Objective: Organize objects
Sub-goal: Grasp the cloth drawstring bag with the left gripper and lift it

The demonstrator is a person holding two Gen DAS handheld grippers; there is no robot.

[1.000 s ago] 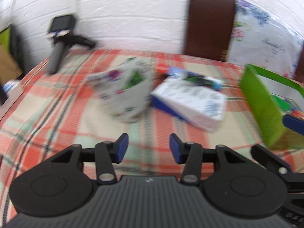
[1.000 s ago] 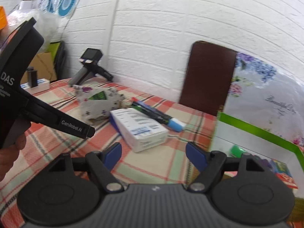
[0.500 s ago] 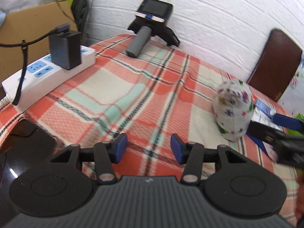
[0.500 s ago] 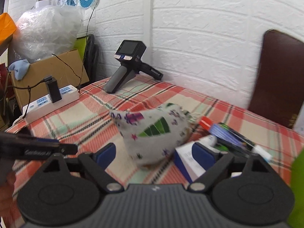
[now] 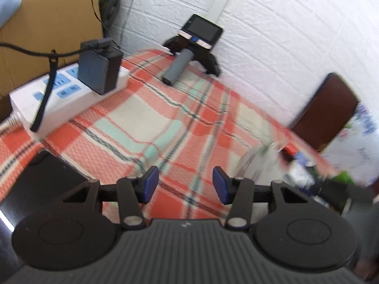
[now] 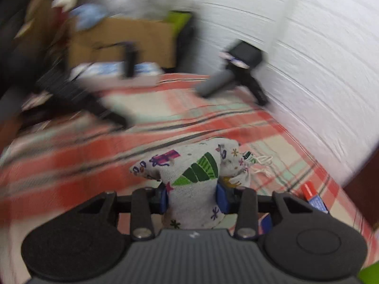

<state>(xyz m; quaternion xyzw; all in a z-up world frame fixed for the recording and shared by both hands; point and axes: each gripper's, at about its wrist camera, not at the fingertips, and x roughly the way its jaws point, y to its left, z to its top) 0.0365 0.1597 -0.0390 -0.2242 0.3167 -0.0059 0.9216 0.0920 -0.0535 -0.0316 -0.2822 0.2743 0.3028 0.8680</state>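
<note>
My right gripper (image 6: 193, 197) has just closed on the printed pouch (image 6: 194, 179) lying on the checked bench (image 6: 71, 161). My left gripper (image 5: 184, 184) hangs part-open, holding nothing.

Right gripper (image 6: 193, 197) just closed, left gripper (image 5: 185, 184) parted

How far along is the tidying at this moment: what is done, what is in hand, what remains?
Done: nothing that these views show as put away. In hand: the right gripper has just closed on the printed drawstring pouch, whose cloth bulges between the pads. The left gripper is open and empty above the plaid tablecloth. Left: the pouch's placing, and the red-capped item lying beside it.
</note>
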